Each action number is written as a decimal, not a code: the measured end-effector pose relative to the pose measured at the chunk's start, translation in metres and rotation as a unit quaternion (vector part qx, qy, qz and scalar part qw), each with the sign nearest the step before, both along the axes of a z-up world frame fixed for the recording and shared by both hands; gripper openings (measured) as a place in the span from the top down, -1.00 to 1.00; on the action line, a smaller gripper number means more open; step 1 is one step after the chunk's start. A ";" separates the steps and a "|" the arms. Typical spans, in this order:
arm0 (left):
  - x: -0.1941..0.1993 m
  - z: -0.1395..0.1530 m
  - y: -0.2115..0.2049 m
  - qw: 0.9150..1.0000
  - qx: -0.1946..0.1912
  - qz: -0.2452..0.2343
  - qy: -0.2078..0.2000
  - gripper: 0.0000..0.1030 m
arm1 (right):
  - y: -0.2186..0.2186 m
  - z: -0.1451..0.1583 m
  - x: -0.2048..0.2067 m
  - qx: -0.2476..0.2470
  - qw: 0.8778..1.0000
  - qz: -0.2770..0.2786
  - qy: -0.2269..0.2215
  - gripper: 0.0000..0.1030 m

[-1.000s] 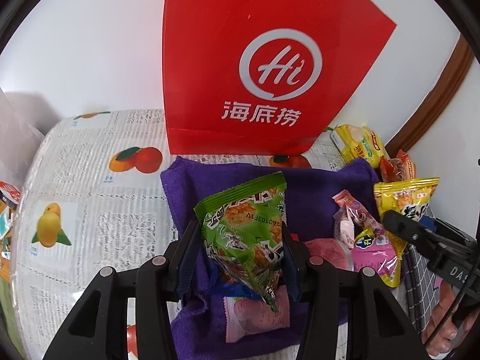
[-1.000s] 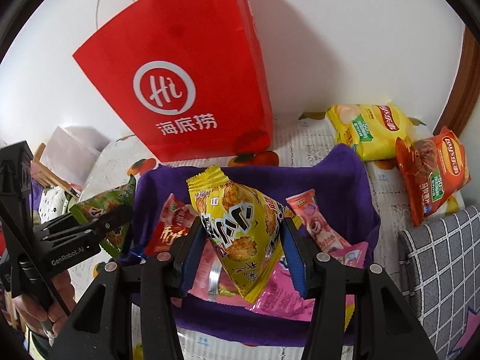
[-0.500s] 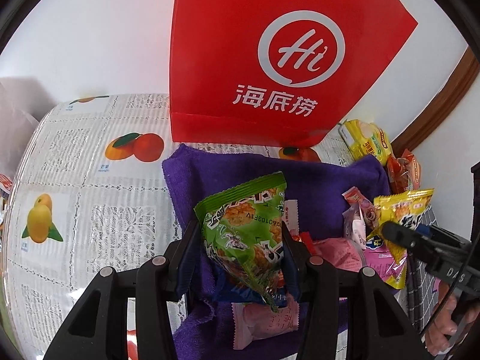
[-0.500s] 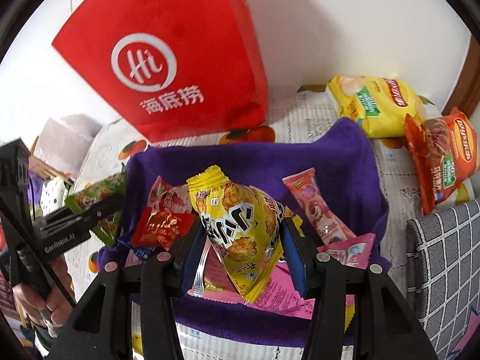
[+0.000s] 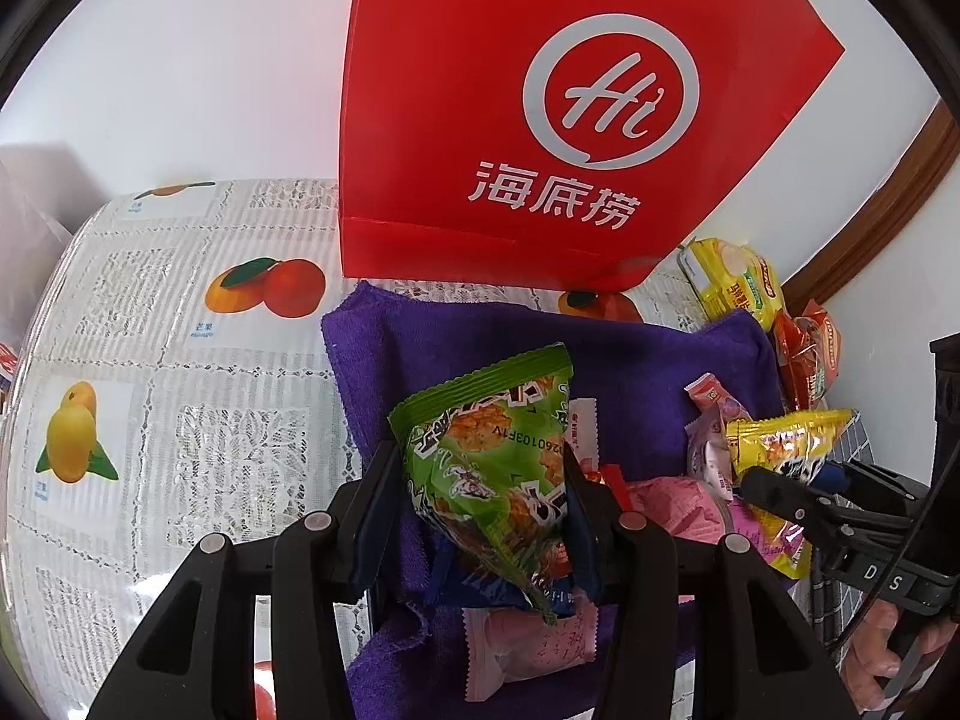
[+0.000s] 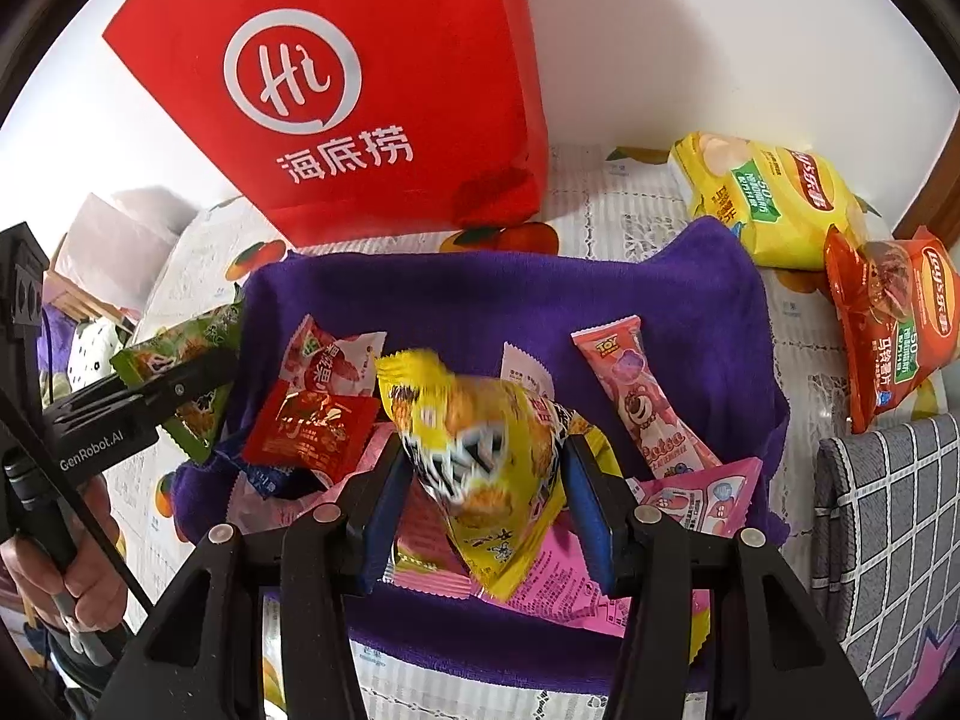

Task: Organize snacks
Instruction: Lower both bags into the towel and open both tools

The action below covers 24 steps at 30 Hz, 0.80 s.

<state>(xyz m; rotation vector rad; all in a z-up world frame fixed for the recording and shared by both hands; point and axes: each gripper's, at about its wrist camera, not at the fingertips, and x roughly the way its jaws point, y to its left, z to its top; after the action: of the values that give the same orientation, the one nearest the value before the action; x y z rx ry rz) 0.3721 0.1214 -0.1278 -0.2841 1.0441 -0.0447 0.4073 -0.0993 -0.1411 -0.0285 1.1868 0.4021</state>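
My left gripper (image 5: pixel 480 480) is shut on a green snack bag (image 5: pixel 486 468), held upright over the left part of a purple towel (image 5: pixel 630 372). My right gripper (image 6: pixel 483 462) is shut on a yellow snack bag (image 6: pixel 480 438), which looks motion-blurred, above the towel's (image 6: pixel 480 300) middle. Each gripper shows in the other's view: the right one with its yellow bag (image 5: pixel 786 444) at the right edge, the left one with its green bag (image 6: pixel 180 348) at the left. Several small packets lie on the towel, among them a red packet (image 6: pixel 312 426) and a pink stick pack (image 6: pixel 642 396).
A tall red paper bag (image 6: pixel 372 90) stands behind the towel against the white wall. A yellow crisp bag (image 6: pixel 768 198) and an orange-red crisp bag (image 6: pixel 894 324) lie at the right. A grey checked cloth (image 6: pixel 888 528) sits right of the towel. Fruit-print tablecloth (image 5: pixel 150 360) spreads left.
The right gripper has sunk a little and tipped further down over the towel with the yellow bag, which now looks blurred. The left gripper has hardly shifted and keeps its green bag.
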 end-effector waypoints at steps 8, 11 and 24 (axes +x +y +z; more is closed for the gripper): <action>0.002 -0.002 -0.009 1.000 -0.004 -0.013 0.000 0.09 | 0.003 0.000 -0.001 -0.005 1.000 0.008 0.001 -0.16; 0.001 -0.001 -0.012 1.000 -0.006 -0.018 -0.003 0.09 | 0.001 0.004 -0.003 -0.002 1.000 0.011 -0.004 -0.22; 0.001 -0.002 -0.019 0.999 -0.025 -0.031 -0.008 0.07 | -0.010 0.030 -0.010 0.016 0.999 0.000 -0.047 -0.26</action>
<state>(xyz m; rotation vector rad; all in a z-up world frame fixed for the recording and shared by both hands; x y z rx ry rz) 0.3734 0.1026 -0.1301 -0.2958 1.0365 -0.1288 0.3972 -0.1096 -0.1115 -0.0195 1.0873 0.4159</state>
